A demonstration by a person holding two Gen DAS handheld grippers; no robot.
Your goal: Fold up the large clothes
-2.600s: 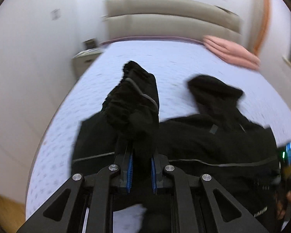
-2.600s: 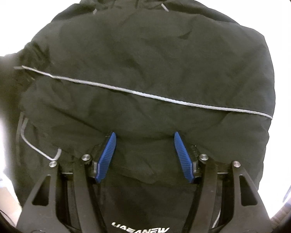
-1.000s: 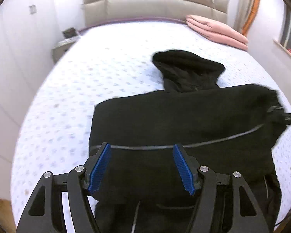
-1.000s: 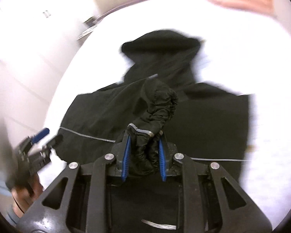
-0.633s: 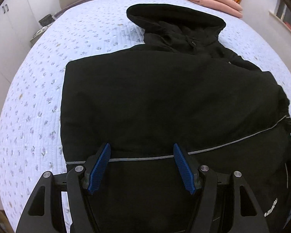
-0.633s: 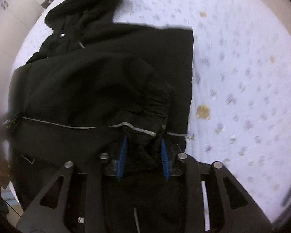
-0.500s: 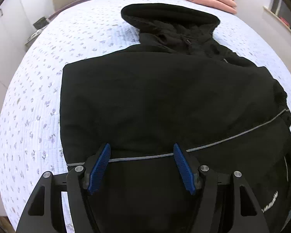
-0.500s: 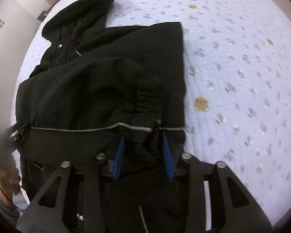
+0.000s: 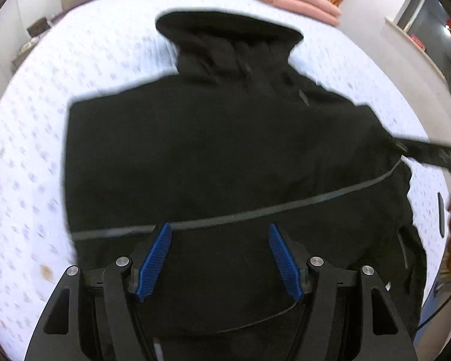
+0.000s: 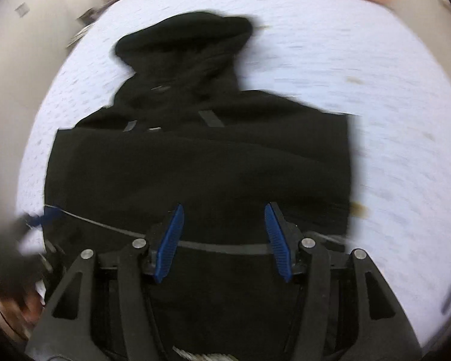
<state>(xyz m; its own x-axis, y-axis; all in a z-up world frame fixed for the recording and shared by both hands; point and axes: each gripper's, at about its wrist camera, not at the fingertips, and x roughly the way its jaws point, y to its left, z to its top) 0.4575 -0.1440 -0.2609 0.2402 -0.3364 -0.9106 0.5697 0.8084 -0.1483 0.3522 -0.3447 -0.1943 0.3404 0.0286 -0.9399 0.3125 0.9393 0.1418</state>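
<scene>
Letting go: right claw [image 10: 224, 237] now wide and empty, sleeve dropped across black jacket [image 9: 225, 156] on bed [image 9: 30, 156]; left claw [image 9: 220, 255] wide too; sleeves in, hem fold likely next

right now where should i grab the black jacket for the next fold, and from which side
Probably the bottom hem of the black jacket, coming in from the near edge. Both sleeves look folded in, leaving a flat rectangle with the hood pointing away, and the open left gripper and right gripper hover near that end.
</scene>
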